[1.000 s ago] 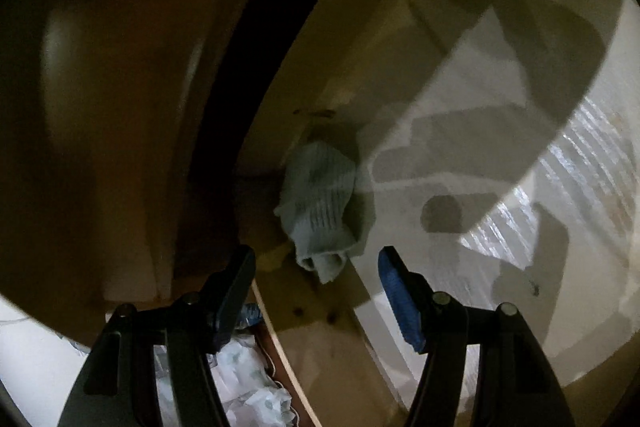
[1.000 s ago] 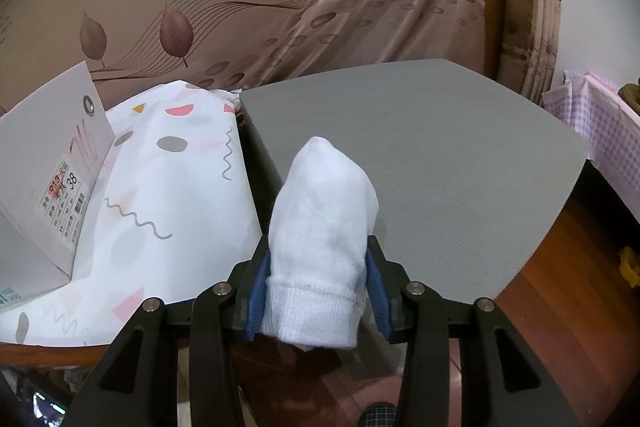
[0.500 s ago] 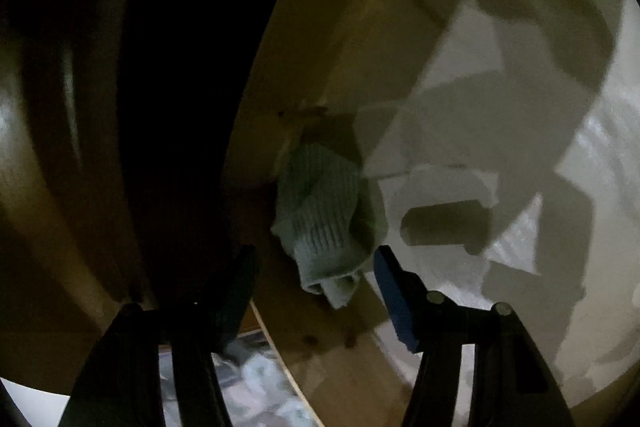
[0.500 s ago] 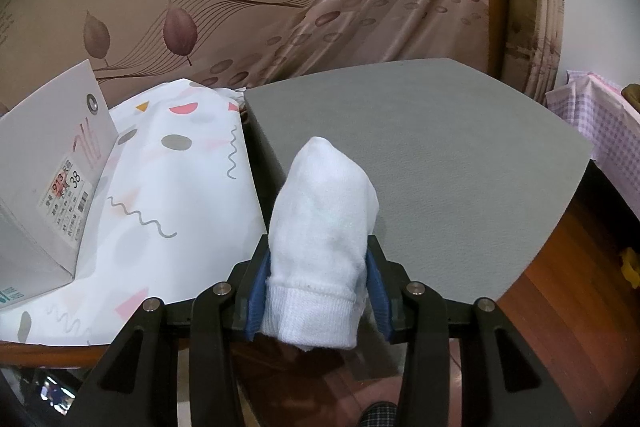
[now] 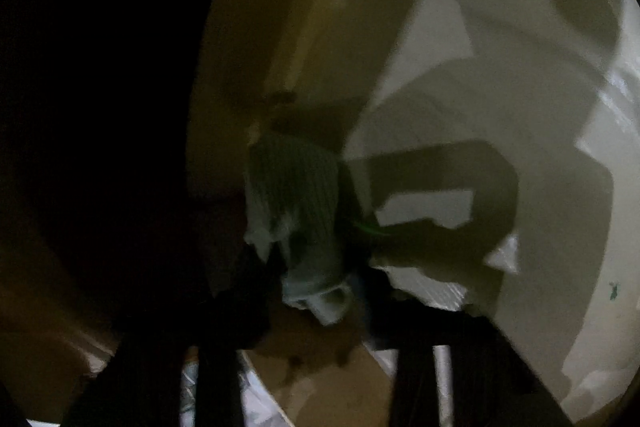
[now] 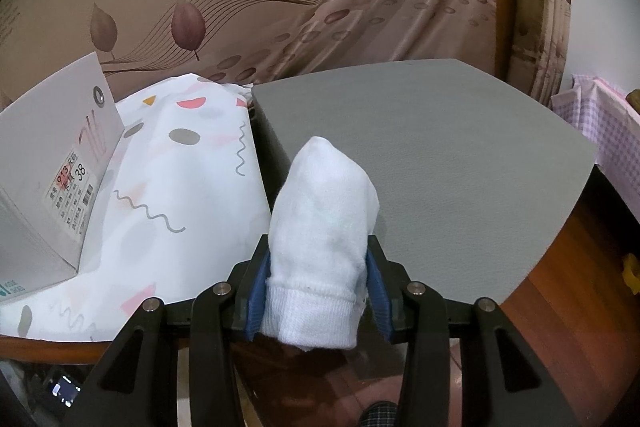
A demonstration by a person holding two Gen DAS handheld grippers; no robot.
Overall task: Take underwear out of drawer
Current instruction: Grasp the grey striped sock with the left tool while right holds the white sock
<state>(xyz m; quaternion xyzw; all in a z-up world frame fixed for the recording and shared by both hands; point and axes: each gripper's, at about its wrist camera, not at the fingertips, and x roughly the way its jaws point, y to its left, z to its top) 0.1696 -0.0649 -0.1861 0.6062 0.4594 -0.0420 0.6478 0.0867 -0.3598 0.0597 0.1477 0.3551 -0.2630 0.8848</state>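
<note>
Dim drawer (image 5: pixel 500 47), pale liner on its floor, heavy shadow. Left tool (image 5: pixel 316 291) closing around a ribbed pale garment (image 5: pixel 296 195) bunched at the drawer's left wall; contact unclear in blur. Right tool (image 6: pixel 316 291) clamped on a white sock (image 6: pixel 320 219) above a grey pad (image 6: pixel 440 147), patterned cloth (image 6: pixel 176 179) beside it

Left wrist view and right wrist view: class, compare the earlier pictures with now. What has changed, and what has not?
The left hand-held gripper has dropped deeper into the drawer onto the pale ribbed cloth; its jaws, wide apart before, are closing around it. The right hand-held gripper stays put, clamped on the white sock above the grey pad.
</note>
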